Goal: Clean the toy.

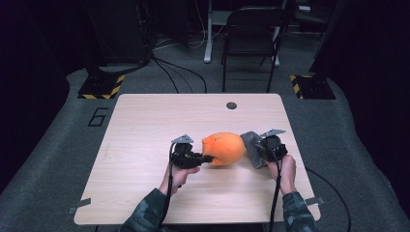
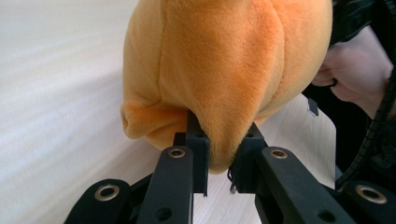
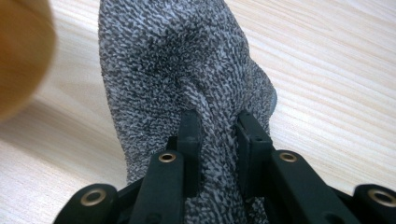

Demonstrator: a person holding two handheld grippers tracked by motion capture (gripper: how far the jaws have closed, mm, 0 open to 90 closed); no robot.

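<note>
An orange plush toy (image 1: 224,148) lies near the middle of the wooden table (image 1: 145,125). My left gripper (image 1: 207,158) is shut on the toy's left end; in the left gripper view the orange plush toy (image 2: 224,70) bulges up from between the two black jaws of the left gripper (image 2: 224,161). A grey knitted cloth (image 1: 250,145) rests just right of the toy. My right gripper (image 1: 258,147) is shut on it, and the right gripper view has a fold of the grey cloth (image 3: 187,70) pinched in the right gripper (image 3: 218,130).
A round dark grommet (image 1: 231,105) sits in the table near its far edge. Behind the table stands a black folding chair (image 1: 251,38), with cables on the floor and yellow-black striped stand bases (image 1: 101,87) at both far corners.
</note>
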